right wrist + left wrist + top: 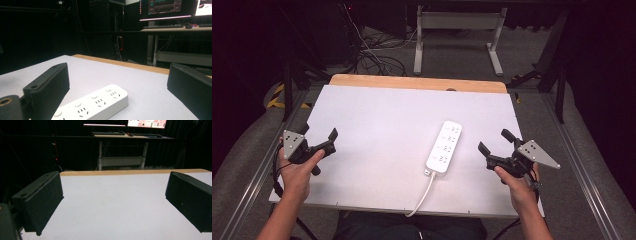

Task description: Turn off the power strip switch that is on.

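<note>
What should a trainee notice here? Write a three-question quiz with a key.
1. True or false: the power strip lies nearer the right hand-held gripper than the left hand-held gripper.
2. The strip's cable runs off which table edge? A far, B near, C left.
3. Fill in: both grippers' jaws are ____.

Key: 1 true; 2 B; 3 open.

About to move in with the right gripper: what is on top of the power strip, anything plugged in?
Nothing sits on the power strip: its sockets face up, all without plugs, in the high view. Its own white cable runs off the table's near edge. Its underside is hidden against the table.
</note>
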Motion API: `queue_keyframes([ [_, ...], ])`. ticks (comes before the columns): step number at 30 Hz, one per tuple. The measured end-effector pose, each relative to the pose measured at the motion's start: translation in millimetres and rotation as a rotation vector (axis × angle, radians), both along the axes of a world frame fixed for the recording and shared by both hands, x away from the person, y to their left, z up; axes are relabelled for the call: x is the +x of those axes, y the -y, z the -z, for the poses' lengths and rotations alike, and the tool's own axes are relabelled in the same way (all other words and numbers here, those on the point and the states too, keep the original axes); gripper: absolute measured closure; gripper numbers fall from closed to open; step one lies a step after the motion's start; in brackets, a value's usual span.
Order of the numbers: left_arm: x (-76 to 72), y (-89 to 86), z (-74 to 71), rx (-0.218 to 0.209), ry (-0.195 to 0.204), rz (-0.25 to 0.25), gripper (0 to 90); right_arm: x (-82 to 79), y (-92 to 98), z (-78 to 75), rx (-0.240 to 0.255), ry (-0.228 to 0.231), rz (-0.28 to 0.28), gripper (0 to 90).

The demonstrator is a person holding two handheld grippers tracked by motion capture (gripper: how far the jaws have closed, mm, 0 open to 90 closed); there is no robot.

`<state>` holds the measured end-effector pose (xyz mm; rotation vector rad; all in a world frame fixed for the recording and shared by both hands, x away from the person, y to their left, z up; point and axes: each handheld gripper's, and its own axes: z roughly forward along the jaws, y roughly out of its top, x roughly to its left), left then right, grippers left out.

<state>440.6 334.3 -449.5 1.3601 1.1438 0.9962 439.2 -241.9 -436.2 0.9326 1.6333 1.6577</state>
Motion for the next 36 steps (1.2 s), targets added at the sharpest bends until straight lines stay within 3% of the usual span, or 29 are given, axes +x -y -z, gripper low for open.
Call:
queue_keyframes([
  [36,-7.4,-2.4,-2.0,-0.011,0.015,-0.007,1.8,0.6,-4.4,2.2,-0.039,-0.008,0.005,4.4],
])
